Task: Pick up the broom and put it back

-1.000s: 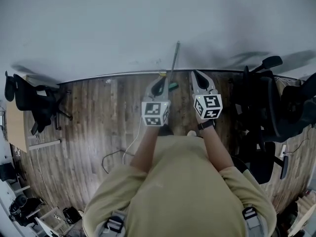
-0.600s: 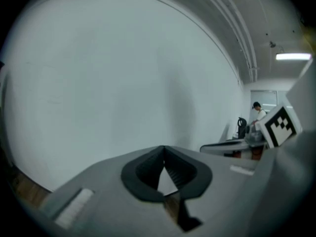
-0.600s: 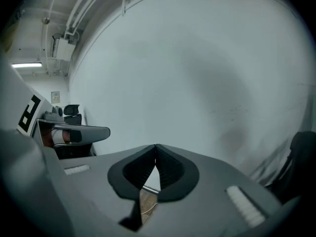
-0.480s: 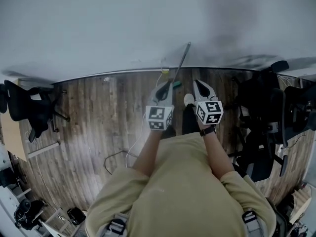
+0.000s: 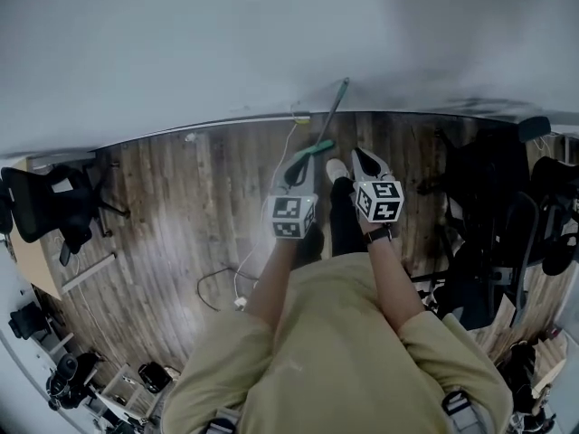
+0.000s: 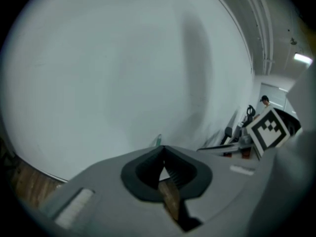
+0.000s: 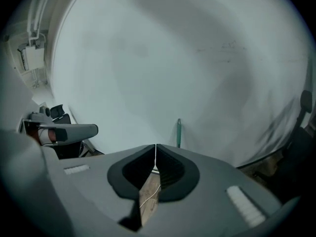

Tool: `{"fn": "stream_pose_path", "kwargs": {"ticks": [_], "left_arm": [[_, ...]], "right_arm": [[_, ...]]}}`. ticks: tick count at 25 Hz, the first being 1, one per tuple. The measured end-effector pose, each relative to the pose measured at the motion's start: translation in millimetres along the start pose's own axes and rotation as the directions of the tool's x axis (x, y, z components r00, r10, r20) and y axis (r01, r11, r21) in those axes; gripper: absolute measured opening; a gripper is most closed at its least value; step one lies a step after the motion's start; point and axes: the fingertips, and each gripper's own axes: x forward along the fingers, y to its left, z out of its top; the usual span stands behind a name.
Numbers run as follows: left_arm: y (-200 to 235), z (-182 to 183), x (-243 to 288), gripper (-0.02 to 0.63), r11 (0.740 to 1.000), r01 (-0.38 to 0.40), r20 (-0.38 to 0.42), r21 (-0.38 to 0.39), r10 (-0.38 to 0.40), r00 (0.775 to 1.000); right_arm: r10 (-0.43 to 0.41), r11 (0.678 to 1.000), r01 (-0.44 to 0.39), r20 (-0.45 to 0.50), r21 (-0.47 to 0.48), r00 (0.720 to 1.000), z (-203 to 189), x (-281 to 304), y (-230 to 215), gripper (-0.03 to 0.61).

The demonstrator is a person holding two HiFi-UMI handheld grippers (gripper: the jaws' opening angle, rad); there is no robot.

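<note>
Open the left gripper (image 5: 298,159) first (tips pressed together, nothing between) and close it squarely on the broom (image 5: 332,114), apparently propped upright against the wall (image 5: 271,43) just ahead. Spread the right gripper (image 5: 361,158), likewise closed and empty, to steady the thin handle.

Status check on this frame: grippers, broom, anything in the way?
Left gripper and right gripper: jaws shut, empty. Broom leaning on wall ahead, not held. White cable on floor nearby.
</note>
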Motion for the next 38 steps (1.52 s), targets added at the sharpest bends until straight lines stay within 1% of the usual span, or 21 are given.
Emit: {"fn": "stream_pose_path", "kwargs": {"ticks": [2,4,10,13,15,18,20,24,30,32,33,36,38], "left_arm": [[6,-4,20,0.003,1.0,-0.014,-0.007,-0.019,0.014,1.0],[12,-7,36,0.003,0.999,-0.024,-0.014,-0.028,0.024,1.0],[21,-21,72,0.003,0.999,-0.039,-0.031,-0.033,0.038,0.999],[34,-27,86,0.003,0.998,-0.05,-0.042,-0.026,0.049,0.998],[43,-29,94,0.003,0.998,-0.053,-0.049,-0.024,0.052,0.997],[53,-30,103,0.003,0.999,-0.052,-0.056,-0.014,0.051,0.997],[60,-31,108,0.003,0.998,-0.059,-0.056,-0.015,0.058,0.997],[72,-37,107,0.003,0.995,-0.093,-0.057,-0.047,0.091,0.994],[82,-51,101,0.003,0.986,-0.144,-0.079,-0.087,0.137,0.987],[86,-51,96,0.003,0.983,-0.156,-0.085,-0.097,0.148,0.985],[90,-51,92,0.003,0.981,-0.165,-0.086,-0.101,0.156,0.984],[101,-48,80,0.003,0.973,-0.2,-0.08,-0.118,0.192,0.978],[105,-47,74,0.003,0.965,-0.224,-0.069,-0.137,0.216,0.974]], "right_arm": [[0.011,0.999,-0.01,-0.018,0.054,1.0,-6,20,-17,0.036],[0.034,0.996,-0.032,-0.022,0.087,0.999,-7,40,-28,0.059],[0.071,0.995,-0.067,-0.051,0.08,0.996,-17,107,-54,0.122],[0.101,0.991,-0.093,-0.082,0.1,0.991,-27,143,-62,0.144],[0.118,0.99,-0.108,-0.112,0.092,0.987,-34,165,-64,0.163],[0.108,0.992,-0.098,-0.141,0.077,0.984,-42,196,-74,0.205],[0.093,0.993,-0.08,-0.153,0.084,0.984,-46,218,-85,0.234],[0.087,0.991,-0.067,-0.18,0.112,0.98,-51,250,-98,0.242],[0.075,0.993,-0.052,-0.217,0.109,0.973,-55,280,-116,0.23],[0.067,0.994,-0.046,-0.221,0.102,0.973,-53,284,-117,0.202],[0.065,0.994,-0.044,-0.212,0.102,0.975,-50,284,-116,0.176],[0.071,0.993,-0.055,-0.162,0.104,0.984,-35,280,-109,0.124],[0.07,0.995,-0.058,-0.153,0.081,0.986,-30,273,-106,0.106]]}}
